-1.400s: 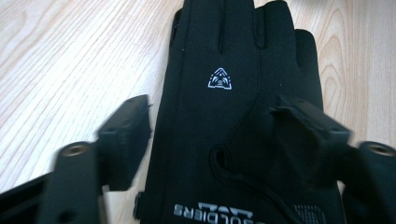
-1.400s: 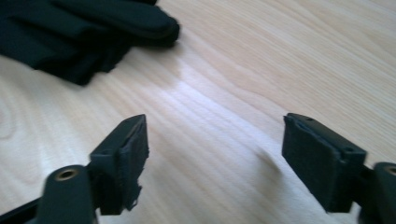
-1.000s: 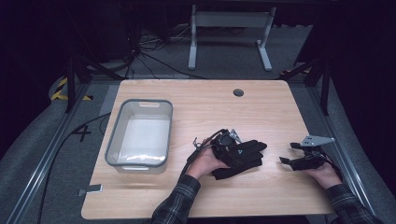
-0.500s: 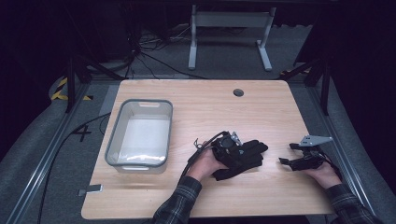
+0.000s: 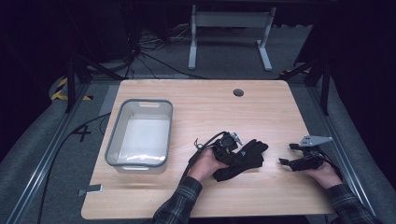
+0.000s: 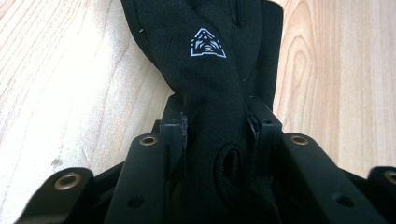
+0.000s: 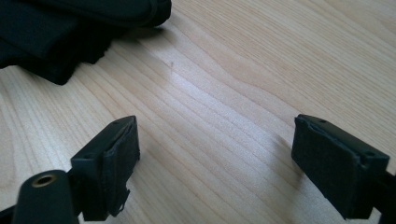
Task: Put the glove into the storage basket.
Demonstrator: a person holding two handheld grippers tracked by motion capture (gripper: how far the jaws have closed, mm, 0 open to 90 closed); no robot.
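Note:
A black glove (image 5: 245,157) lies on the wooden table (image 5: 205,107) right of centre. My left gripper (image 5: 229,151) sits at its near-left end. In the left gripper view the jaws have just been closing and now pinch the glove (image 6: 205,65), which carries a small white triangular logo, between both pads (image 6: 180,128). My right gripper (image 5: 288,155) rests low at the table's right side, a short way right of the glove. Its pads (image 7: 116,154) stand wide apart over bare wood, with the glove's edge (image 7: 70,32) ahead at the upper left.
A grey plastic bin (image 5: 140,135) with a pale inside stands on the left part of the table. A round cable hole (image 5: 238,92) sits near the far edge. Beyond the table are a metal stand (image 5: 229,32) and floor cables.
The left gripper's jaws have closed in on the glove. Both hands have stayed where they were.

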